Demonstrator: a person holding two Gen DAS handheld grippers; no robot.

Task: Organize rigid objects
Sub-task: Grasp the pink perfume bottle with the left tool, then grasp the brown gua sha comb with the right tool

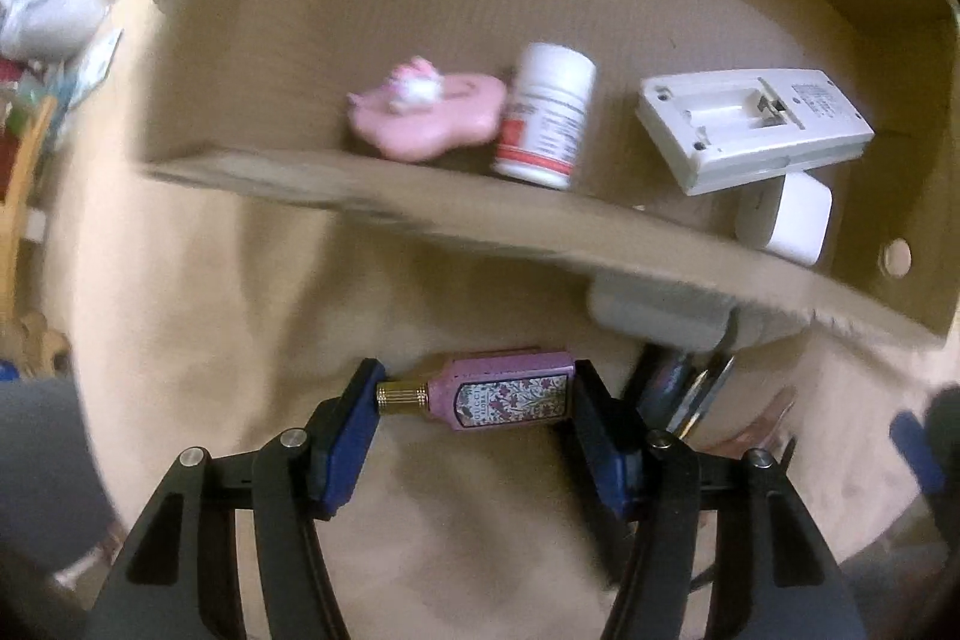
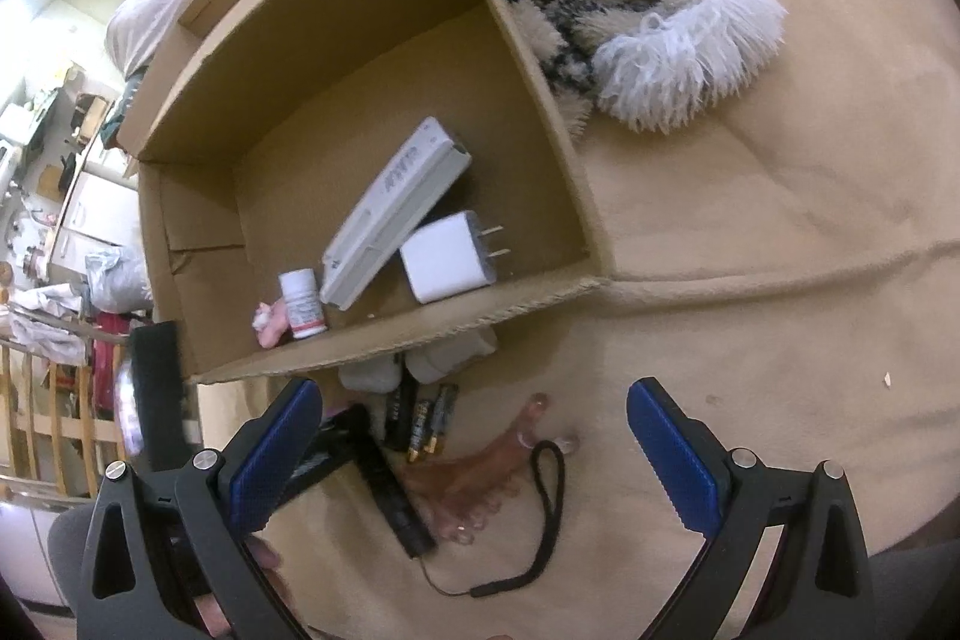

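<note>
Left gripper (image 1: pixel 477 394) is bracketing the perfume bottle (image 1: pixel 504 391), long axis running pad to pad; contact looks made, though blur is obscuring it.

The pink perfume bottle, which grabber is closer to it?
Left. The left gripper has the pink perfume bottle between its fingers; the right gripper hangs open over the black flashlight.

Dim warm indoor light; left view motion-blurred, perhaps; fisheye edges dark.
</note>
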